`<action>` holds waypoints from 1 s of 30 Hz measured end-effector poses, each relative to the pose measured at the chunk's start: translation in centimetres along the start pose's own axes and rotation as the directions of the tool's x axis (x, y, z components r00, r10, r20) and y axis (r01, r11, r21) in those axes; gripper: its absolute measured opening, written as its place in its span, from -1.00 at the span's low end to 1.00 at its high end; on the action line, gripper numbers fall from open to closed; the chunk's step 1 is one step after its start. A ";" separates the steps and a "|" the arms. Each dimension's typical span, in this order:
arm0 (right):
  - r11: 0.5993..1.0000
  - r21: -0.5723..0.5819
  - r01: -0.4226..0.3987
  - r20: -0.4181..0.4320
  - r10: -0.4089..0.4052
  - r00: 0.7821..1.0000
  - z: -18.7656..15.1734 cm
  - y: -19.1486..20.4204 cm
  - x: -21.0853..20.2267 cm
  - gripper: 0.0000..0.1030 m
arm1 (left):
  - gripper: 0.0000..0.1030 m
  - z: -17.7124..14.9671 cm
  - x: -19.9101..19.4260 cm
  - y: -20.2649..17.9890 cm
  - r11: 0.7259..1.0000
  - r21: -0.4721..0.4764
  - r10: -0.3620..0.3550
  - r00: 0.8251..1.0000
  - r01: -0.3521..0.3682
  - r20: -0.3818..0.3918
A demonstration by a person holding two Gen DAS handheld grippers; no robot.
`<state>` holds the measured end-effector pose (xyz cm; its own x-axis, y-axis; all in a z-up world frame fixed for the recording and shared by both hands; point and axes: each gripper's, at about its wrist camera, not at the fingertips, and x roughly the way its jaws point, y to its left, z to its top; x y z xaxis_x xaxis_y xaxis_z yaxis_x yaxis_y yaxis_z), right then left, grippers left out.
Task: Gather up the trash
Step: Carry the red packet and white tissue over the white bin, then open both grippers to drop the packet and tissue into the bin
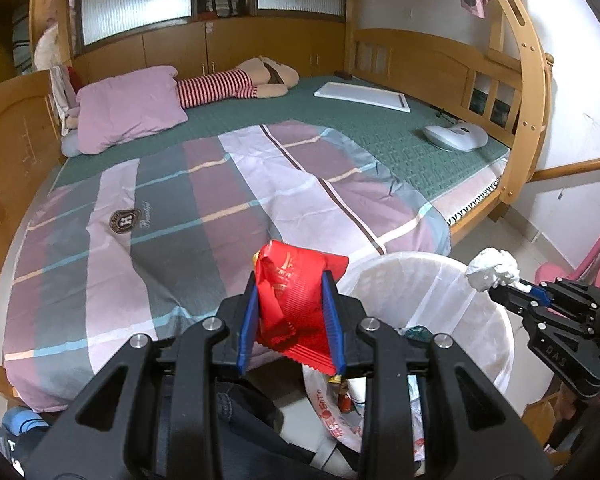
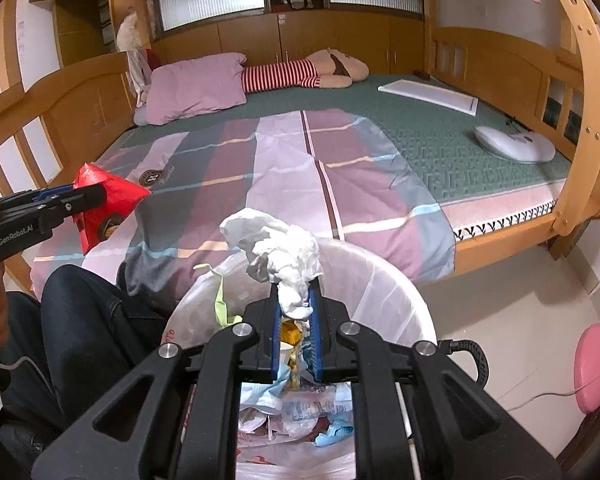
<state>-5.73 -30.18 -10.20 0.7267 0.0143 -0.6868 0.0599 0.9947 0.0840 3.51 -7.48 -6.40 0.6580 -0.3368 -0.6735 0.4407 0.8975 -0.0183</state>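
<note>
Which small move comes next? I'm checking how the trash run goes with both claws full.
Probably open the right claw: its crumpled tissue already hangs over the lined trash bin. The left claw holds its red wrapper beside the rim, not yet over it.

open bin mouth (image 2: 384, 276) below, trash piled inside, bed edge (image 2: 500, 236) just beyond

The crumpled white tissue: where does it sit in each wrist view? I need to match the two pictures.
Left wrist: the crumpled white tissue is at the far right, pinched by the right gripper, above the bin's right rim.
Right wrist: the tissue is at centre, between that gripper's blue pads, over the bin.
Shared landmark: the white lined trash bin beside the bed.
</note>
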 end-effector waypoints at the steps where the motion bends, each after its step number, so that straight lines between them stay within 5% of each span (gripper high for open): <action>1: 1.000 0.001 -0.002 -0.005 0.002 1.000 -0.1 0.0 0.1 -0.75 | -0.41 -0.1 0.2 -0.1 1.000 0.000 -0.006 1.000 0.006 -0.006; 18: 1.000 0.016 -0.006 -0.109 0.008 0.994 -2.0 -0.2 2.9 -0.73 | -0.41 -1.3 2.6 -0.6 0.998 -0.017 -0.064 0.995 0.063 -0.077; 22: 0.995 0.096 0.000 -0.125 0.012 0.992 -2.1 -1.2 3.0 -0.17 | -0.41 -1.3 3.3 -0.3 0.992 -0.051 -0.122 0.987 0.118 -0.100; 25: 0.997 0.065 0.037 -0.092 -0.031 0.995 -1.8 -1.2 2.3 -0.03 | -0.41 -1.4 4.1 -0.5 0.983 -0.070 -0.177 0.977 0.170 -0.120; 28: 0.998 0.034 0.060 -0.052 -0.059 0.997 -1.5 -1.1 1.3 0.36 | -0.39 -1.6 5.2 -0.7 0.960 -0.111 -0.272 0.949 0.257 -0.161; 30: 0.998 -0.001 0.059 -0.029 -0.059 0.998 -1.0 -1.1 0.6 0.42 | -0.34 -1.8 5.9 -1.4 0.945 -0.122 -0.323 0.927 0.304 -0.189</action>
<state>-6.07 -31.13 -11.40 0.7014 -0.0413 -0.7116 0.1020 0.9939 0.0428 5.66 -10.16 -11.65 0.3525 -0.5486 -0.7582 0.5425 0.7799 -0.3121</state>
